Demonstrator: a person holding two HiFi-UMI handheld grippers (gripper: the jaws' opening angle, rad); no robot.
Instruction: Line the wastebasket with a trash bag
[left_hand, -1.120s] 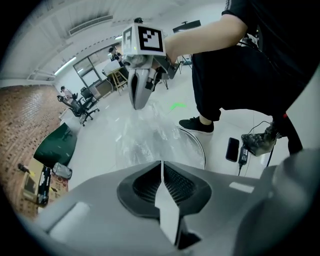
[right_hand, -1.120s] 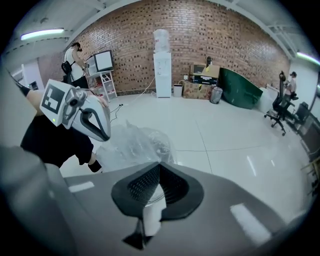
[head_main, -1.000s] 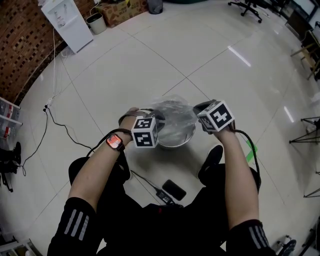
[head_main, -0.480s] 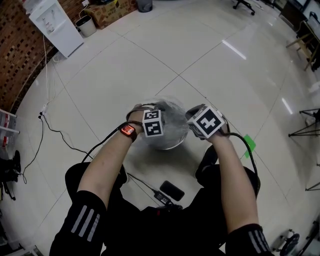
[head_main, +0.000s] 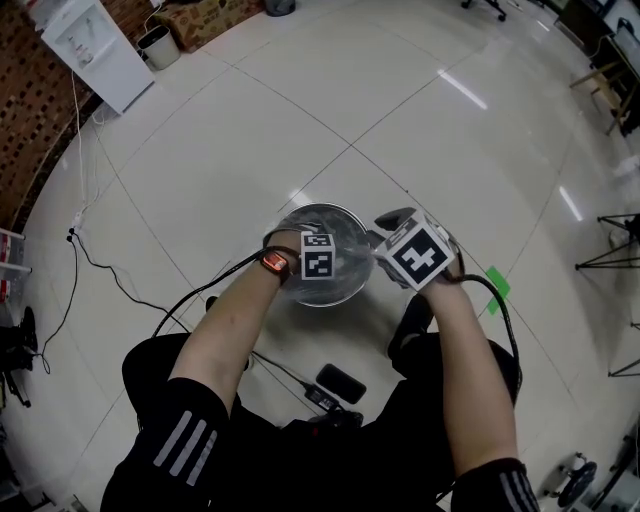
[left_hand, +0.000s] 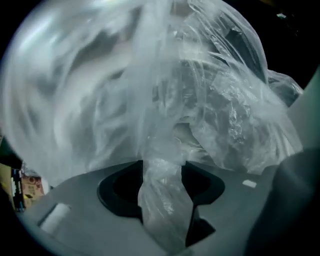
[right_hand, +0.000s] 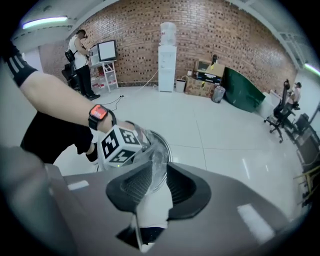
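Left hand-held gripper (left_hand: 162, 185) over basket (head_main: 327, 208), jaws apart, just opening, bag (left_hand: 210, 100) bunch loose between them. Right hand-held gripper (right_hand: 150, 192) at rim, jaws just opening, bag edge between.

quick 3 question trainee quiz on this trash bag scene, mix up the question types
1. What lies between the left gripper's fingers? A) nothing B) the clear plastic trash bag C) a black cable
2. True or false: the round silver metal wastebasket lies tipped on its side.
3. Fill in: strapped on the person's left forearm is a ____ with a glowing red face.
Key: 1 B, those fingers have just been opening, bag between them. 2 false, wastebasket upright. 3 watch.
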